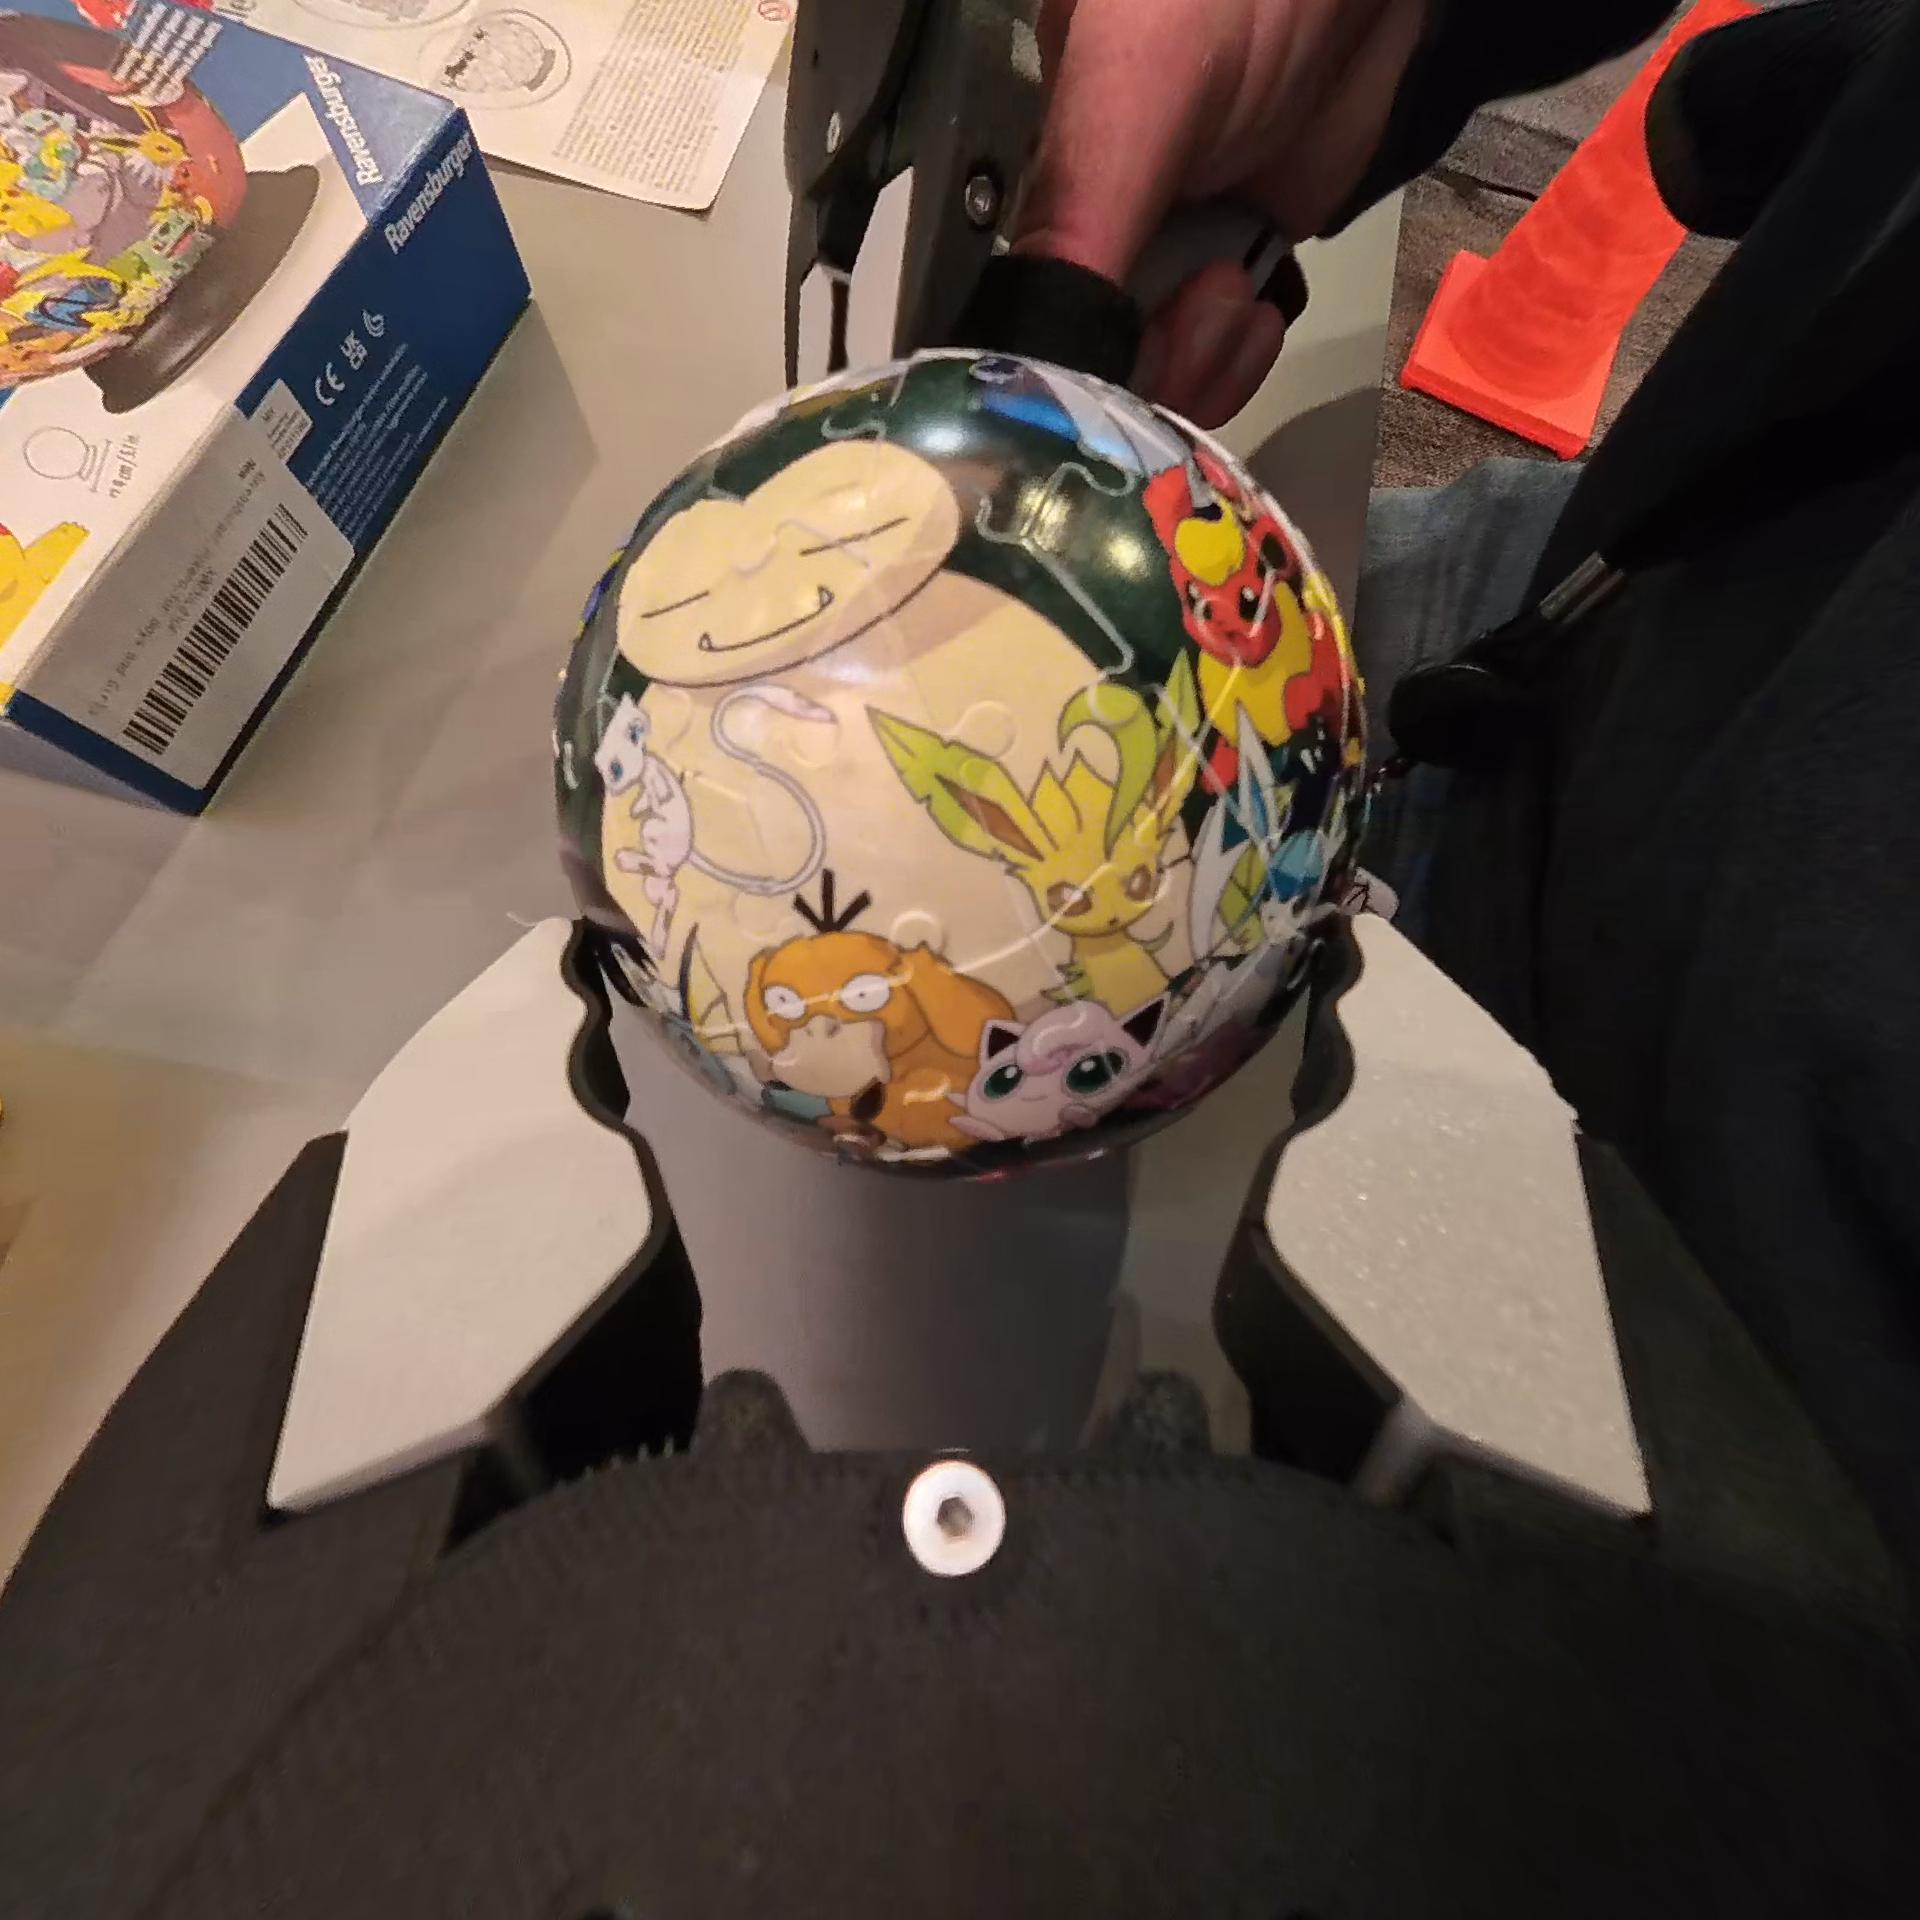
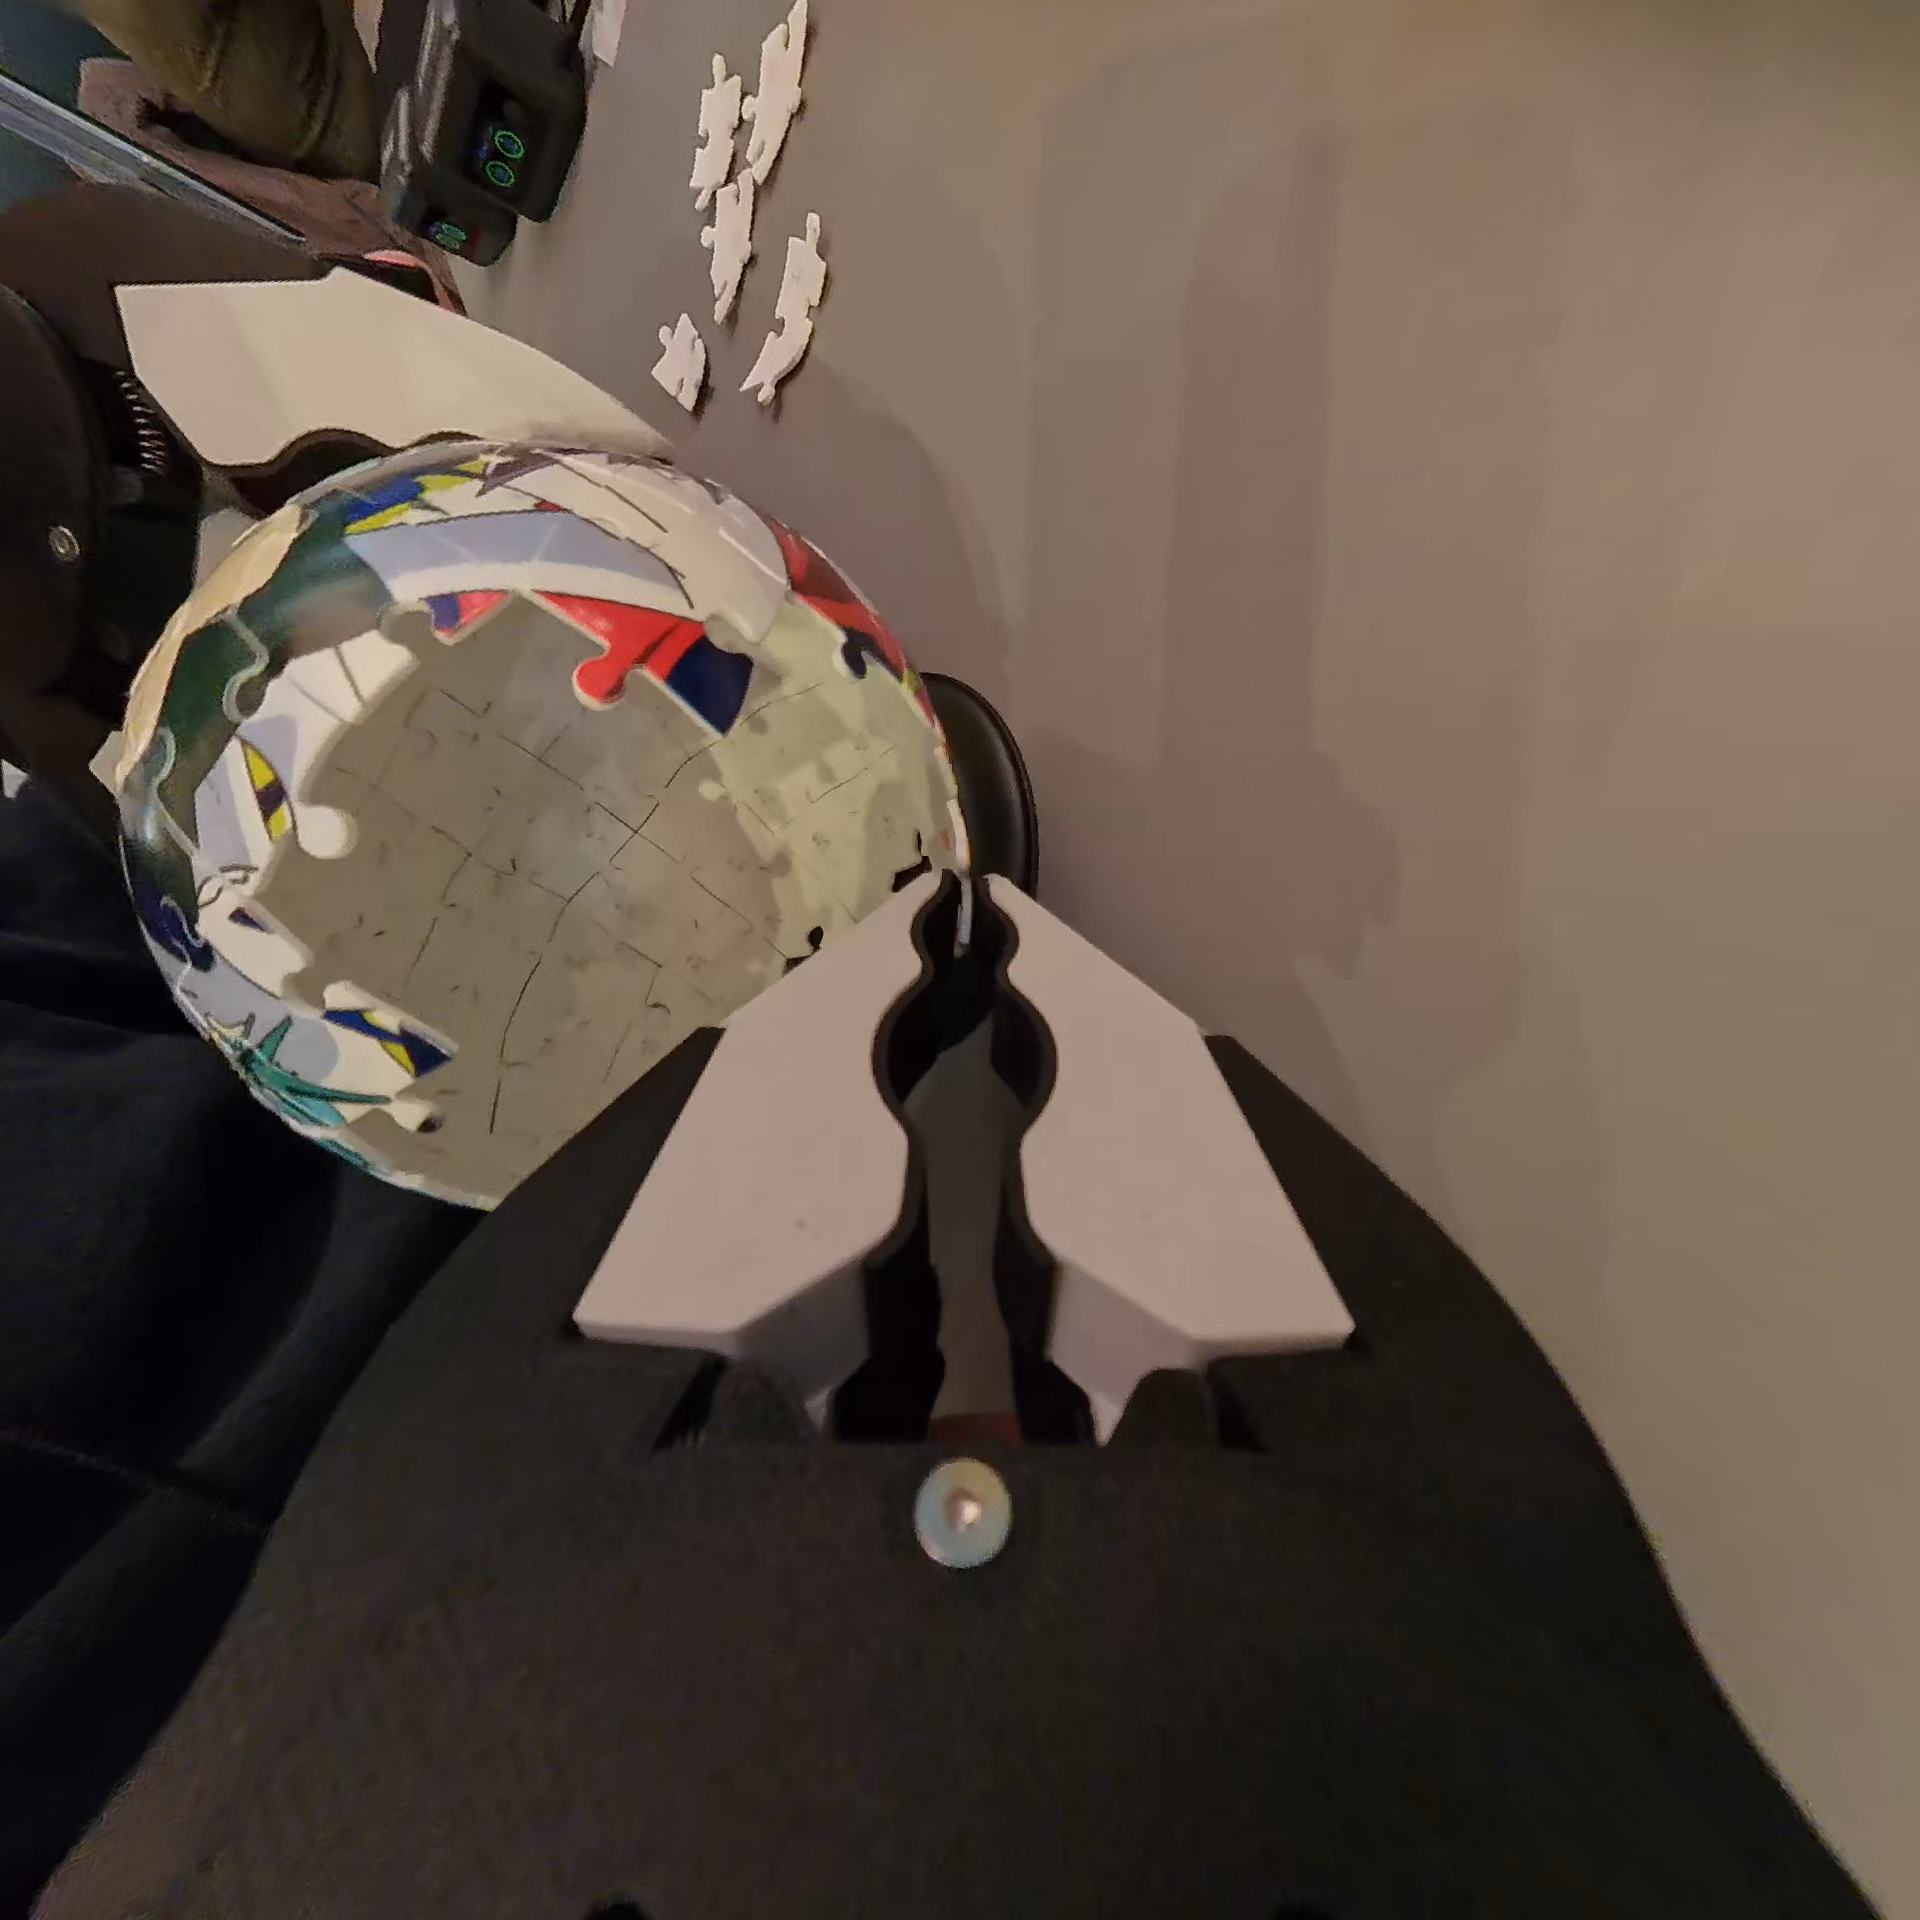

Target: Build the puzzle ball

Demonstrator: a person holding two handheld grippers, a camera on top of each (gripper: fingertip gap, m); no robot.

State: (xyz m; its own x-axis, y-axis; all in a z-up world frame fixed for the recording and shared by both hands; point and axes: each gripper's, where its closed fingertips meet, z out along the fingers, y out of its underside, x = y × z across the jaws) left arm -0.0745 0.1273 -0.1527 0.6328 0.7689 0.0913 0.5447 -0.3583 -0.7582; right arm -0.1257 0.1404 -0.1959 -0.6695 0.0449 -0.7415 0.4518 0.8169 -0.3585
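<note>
1. The pale grey surface [image 1: 665, 343] spreads under everything in both wrist views.
2. A blue and white puzzle box [image 1: 260, 395] lies at about ten o'clock from the ball in the left wrist view, well apart from it, with a printed leaflet [image 1: 623, 94] beyond at eleven o'clock.
3. The puzzle ball [image 1: 961, 758] sits in the middle of the left wrist view, held up off the surface. A sphere has no long axis; its finished cartoon-covered side faces the left camera, while its unfinished opening [image 2: 582, 883] faces the right camera, showing the grey inner backs of the pieces.
4. The left gripper [image 1: 961, 987] has its fingers [image 1: 488, 1101] spread wide and pressed against the ball's lower flanks at eight and four o'clock, clamping it.
5. The right gripper [image 2: 961, 904] has its fingers [image 2: 790, 1122] nearly pressed together, pinching something thin at the tips, right at the ball's rim at four o'clock; whether that is a loose piece or the rim itself, I cannot tell.
6. A person's hand [image 1: 1195, 177] grips the right gripper's handle at twelve o'clock above the ball.
7. An orange wedge [image 1: 1558, 239] lies at two o'clock.
8. White loose pieces [image 2: 753, 208] lie face down at one o'clock from the ball in the right wrist view.
</note>
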